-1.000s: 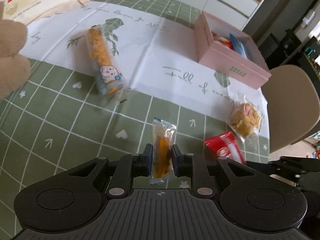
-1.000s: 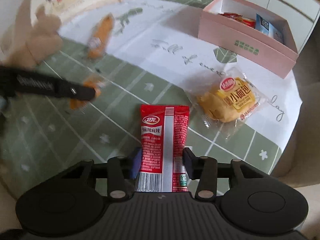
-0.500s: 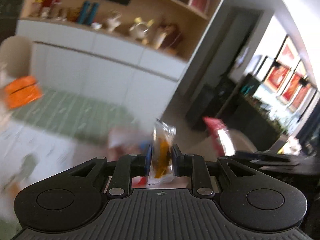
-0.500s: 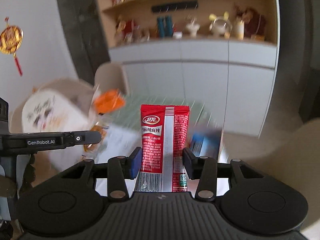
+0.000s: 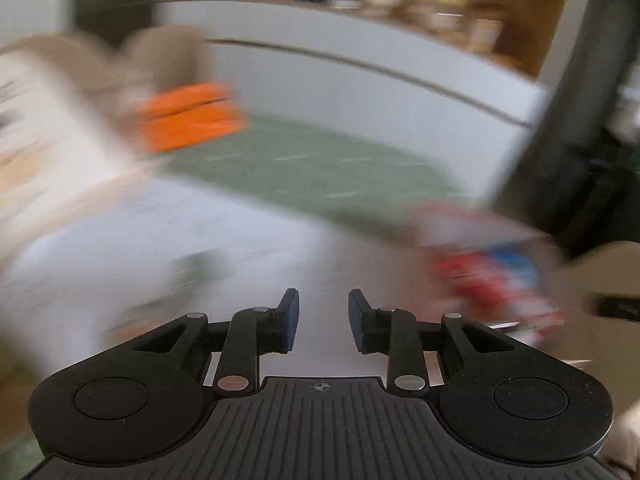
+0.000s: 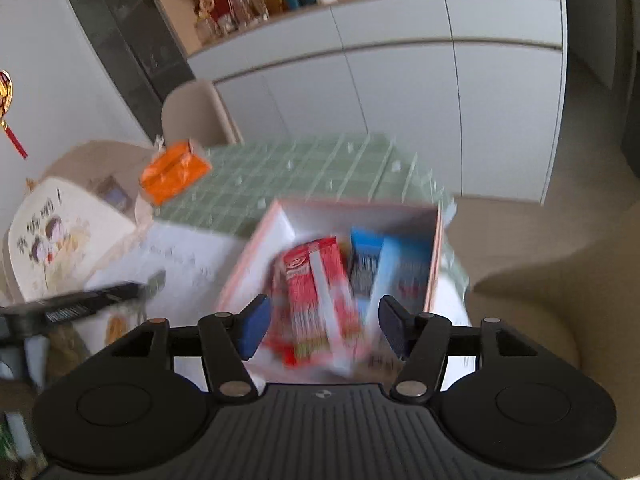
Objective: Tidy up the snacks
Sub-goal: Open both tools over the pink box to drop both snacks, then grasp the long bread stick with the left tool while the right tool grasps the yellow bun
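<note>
Red packet (image 6: pixel 320 300) loose between parted right tool (image 6: pixel 320 326), above pink box (image 6: pixel 256 256)

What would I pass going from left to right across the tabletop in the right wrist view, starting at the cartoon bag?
Cartoon-printed bag → orange packet → red snack pack → blue packet inside the pink box, then the beige chair past the table's edge.

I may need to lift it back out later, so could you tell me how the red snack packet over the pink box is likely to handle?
The red snack packet looks flat and thin, so probably light and somewhat floppy. Its glossy wrapper may slip between pads. It lies loose between the open right hand-held gripper jaws, over the pink box, so it likely shifts easily.
</note>
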